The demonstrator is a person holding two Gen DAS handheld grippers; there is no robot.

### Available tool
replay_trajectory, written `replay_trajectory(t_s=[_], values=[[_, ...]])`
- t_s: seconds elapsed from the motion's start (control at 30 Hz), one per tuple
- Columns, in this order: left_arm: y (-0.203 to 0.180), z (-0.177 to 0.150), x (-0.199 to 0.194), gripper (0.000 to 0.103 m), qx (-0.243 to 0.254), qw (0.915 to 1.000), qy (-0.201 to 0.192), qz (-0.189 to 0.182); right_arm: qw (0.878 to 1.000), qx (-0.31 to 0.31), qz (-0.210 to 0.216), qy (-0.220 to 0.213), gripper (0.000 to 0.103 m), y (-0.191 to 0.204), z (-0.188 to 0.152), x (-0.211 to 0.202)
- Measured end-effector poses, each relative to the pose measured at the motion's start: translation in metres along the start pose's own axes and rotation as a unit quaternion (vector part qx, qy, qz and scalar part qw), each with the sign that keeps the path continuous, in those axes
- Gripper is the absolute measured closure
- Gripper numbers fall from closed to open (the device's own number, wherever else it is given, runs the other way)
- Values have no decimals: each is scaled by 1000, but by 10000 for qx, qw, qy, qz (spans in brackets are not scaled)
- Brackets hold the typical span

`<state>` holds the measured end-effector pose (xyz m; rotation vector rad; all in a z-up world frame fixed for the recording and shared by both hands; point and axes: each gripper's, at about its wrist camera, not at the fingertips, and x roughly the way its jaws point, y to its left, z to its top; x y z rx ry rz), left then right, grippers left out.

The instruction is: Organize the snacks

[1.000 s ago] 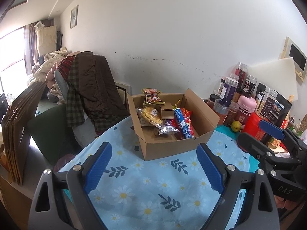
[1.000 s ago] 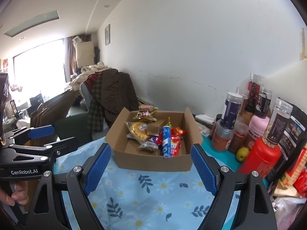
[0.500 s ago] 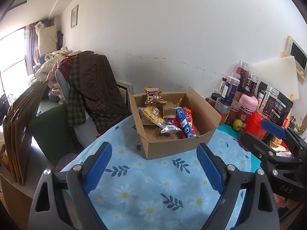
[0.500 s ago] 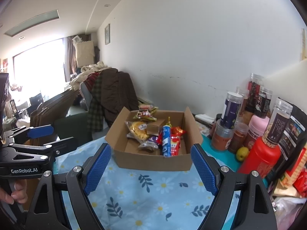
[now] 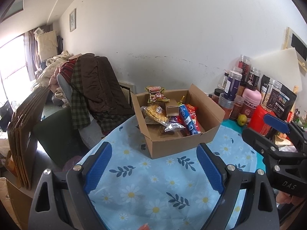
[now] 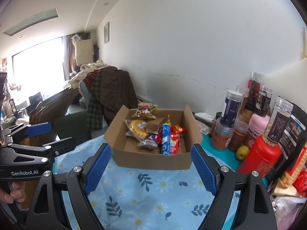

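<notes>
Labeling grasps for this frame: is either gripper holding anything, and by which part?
Nothing is held. The left gripper and right gripper both hover over the tablecloth with jaws wide open, short of the cardboard box of snacks.

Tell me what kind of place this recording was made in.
Most likely a lived-in home, not a lab: a floral tablecloth carries a cardboard box of snacks beside food jars, and clothes are heaped over a chair behind.

White wall w/ small framed picture. Bright window at far left, curtains beside. Chair piled w/ clothes. Folded cardboard sheets stand near it.
</notes>
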<state>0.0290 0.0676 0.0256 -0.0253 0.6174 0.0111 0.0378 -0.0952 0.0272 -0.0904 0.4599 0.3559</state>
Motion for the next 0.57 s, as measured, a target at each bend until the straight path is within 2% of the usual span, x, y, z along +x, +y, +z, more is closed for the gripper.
replay_trajectory(t_s=[0.17,0.57], values=[[-3,-1,-1,12,52,9999,-28,-87,10000,13,-34,13,17,-1,-1,0],[-4,-2,5,12,63,10000,69,-23,9999,43,-132,14,17,-4,1,-2]])
